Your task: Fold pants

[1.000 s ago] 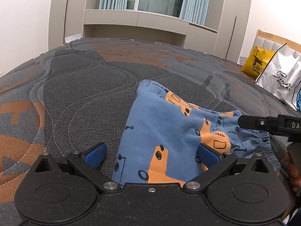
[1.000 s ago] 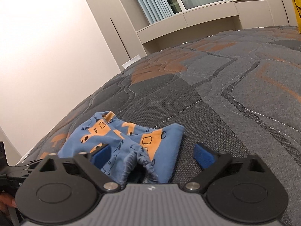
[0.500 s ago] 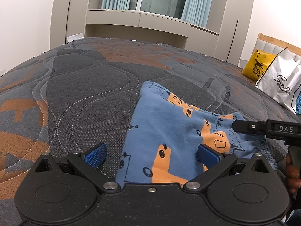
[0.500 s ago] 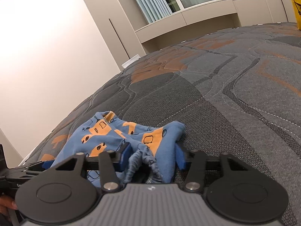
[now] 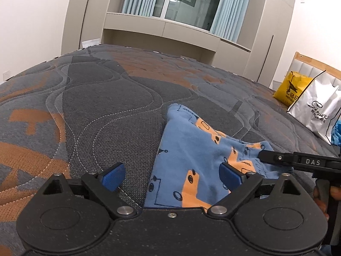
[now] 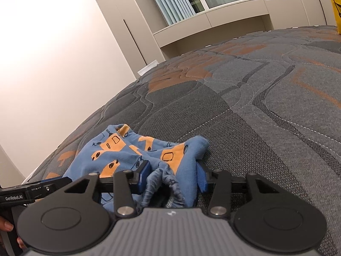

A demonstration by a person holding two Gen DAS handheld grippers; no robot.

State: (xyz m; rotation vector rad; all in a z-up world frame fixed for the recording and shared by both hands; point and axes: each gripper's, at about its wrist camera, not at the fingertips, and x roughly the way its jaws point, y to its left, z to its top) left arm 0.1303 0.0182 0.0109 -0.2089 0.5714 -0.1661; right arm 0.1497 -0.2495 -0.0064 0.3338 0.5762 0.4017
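Small blue pants (image 5: 191, 149) with orange car prints lie bunched on the quilted grey and orange mattress (image 5: 106, 98). My left gripper (image 5: 171, 175) straddles their near left edge. Its jaws are closing, one pad over bare mattress, the other above the cloth, neither pressing. In the right wrist view my right gripper (image 6: 173, 176) is shut on the gathered elastic waistband of the pants (image 6: 119, 149), the cloth puckered between the blue pads. One of its fingers (image 5: 277, 159) reaches in from the right in the left wrist view.
A yellow bag (image 5: 292, 89) and a white shopping bag (image 5: 317, 111) stand at the mattress's far right by the headboard. Beige cabinets and a curtained window (image 5: 187, 4) close off the back. A white wall (image 6: 53, 64) runs along the left side of the bed.
My right gripper's jaws came together on the bunched waistband. The left gripper's pads drew slightly inward, and its view rolled a little. The pants stayed put.
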